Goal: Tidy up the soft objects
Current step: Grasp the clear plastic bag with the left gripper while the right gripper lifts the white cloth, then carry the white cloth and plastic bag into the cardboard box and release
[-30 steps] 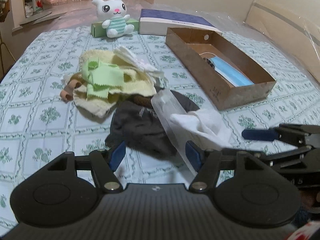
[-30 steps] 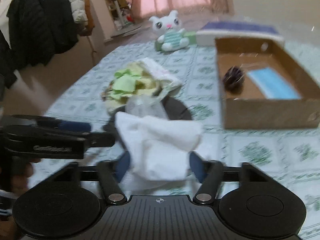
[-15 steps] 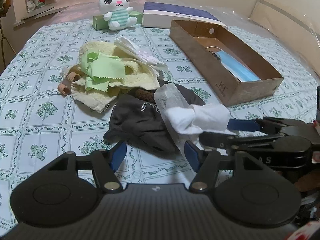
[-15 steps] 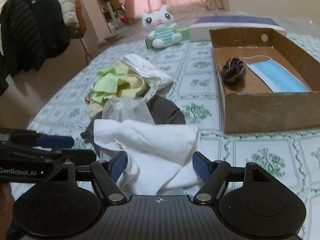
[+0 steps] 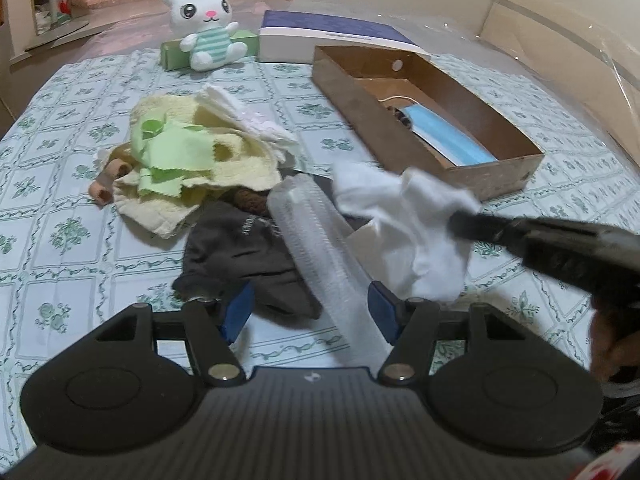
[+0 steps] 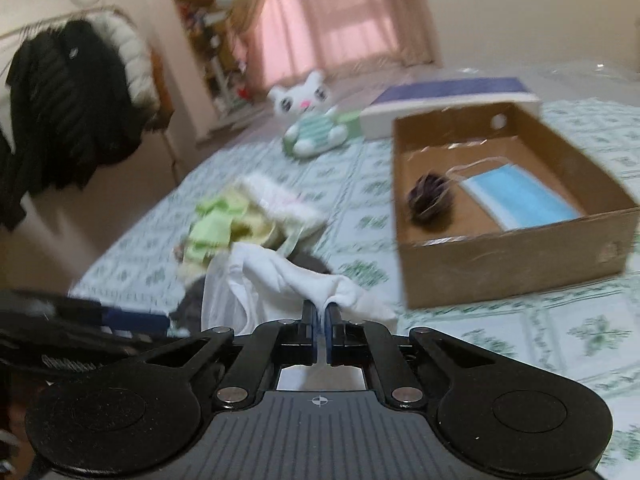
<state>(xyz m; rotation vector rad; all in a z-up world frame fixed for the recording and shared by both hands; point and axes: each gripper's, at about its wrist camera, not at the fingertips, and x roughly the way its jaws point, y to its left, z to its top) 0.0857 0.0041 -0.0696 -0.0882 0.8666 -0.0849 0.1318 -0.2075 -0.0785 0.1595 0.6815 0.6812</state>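
My right gripper [image 6: 320, 314] is shut on a white cloth [image 6: 288, 284] and holds it above the bed; the cloth also shows in the left wrist view [image 5: 416, 220], hanging from the right gripper [image 5: 464, 224]. My left gripper [image 5: 312, 306] is open and empty, over a dark grey cloth [image 5: 244, 256] and a clear plastic sleeve [image 5: 324, 252]. A pile of yellow towel [image 5: 224, 168], green cloths [image 5: 176, 152] and white pads [image 5: 240, 116] lies behind. The brown cardboard box [image 5: 496, 176] holds a blue face mask [image 5: 444, 140] and a dark ball [image 6: 430, 196].
A white plush rabbit [image 5: 208, 28] sits at the far end against a green box [image 5: 176, 54], beside a purple-topped white box [image 5: 332, 36]. Dark jackets [image 6: 68, 104] hang at the left of the bed. Plastic sheeting [image 5: 560, 80] lies to the right of the box.
My right gripper has shut on the white cloth and lifted it up and to the right, toward the box. My left gripper has stayed open over the dark cloth.
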